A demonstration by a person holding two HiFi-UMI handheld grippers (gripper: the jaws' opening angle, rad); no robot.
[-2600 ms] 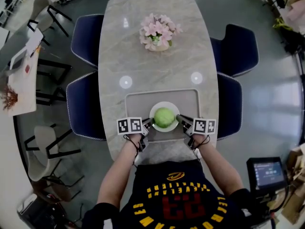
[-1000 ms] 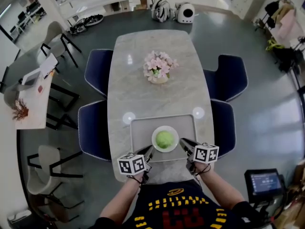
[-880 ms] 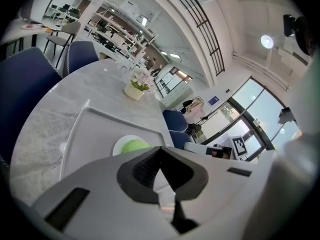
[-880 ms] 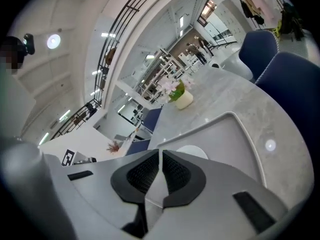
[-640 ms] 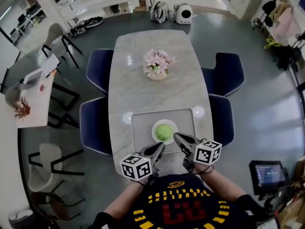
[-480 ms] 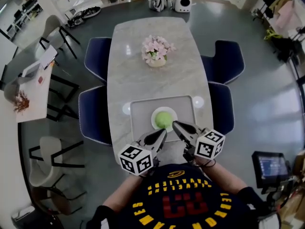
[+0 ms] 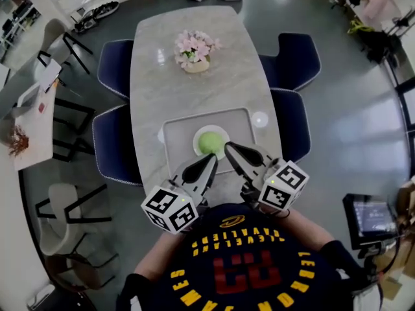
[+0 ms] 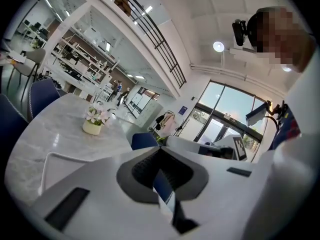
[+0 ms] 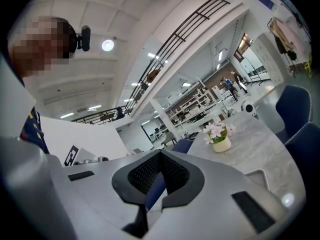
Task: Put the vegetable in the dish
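In the head view a round green vegetable (image 7: 208,142) lies in a white dish (image 7: 197,135) on a grey tray (image 7: 174,133) at the near end of the marble table (image 7: 194,89). Both grippers are held up above the table's near edge, tilted towards the dish and clear of it. The left gripper (image 7: 212,158) points at the dish from the near left, its jaws together and empty (image 8: 159,150). The right gripper (image 7: 227,147) overlaps the dish's near right rim in the picture, its jaws also closed on nothing (image 9: 160,153).
A pot of pink flowers (image 7: 192,49) stands on the table's far half, also seen from the grippers (image 8: 95,120) (image 9: 218,135). Dark blue chairs (image 7: 114,141) (image 7: 293,129) line both long sides. A small white disc (image 7: 259,118) lies right of the tray.
Both grippers have left the dish's sides, risen towards the head camera and drawn closer together. The vegetable and dish have stayed put; the head view has shifted.
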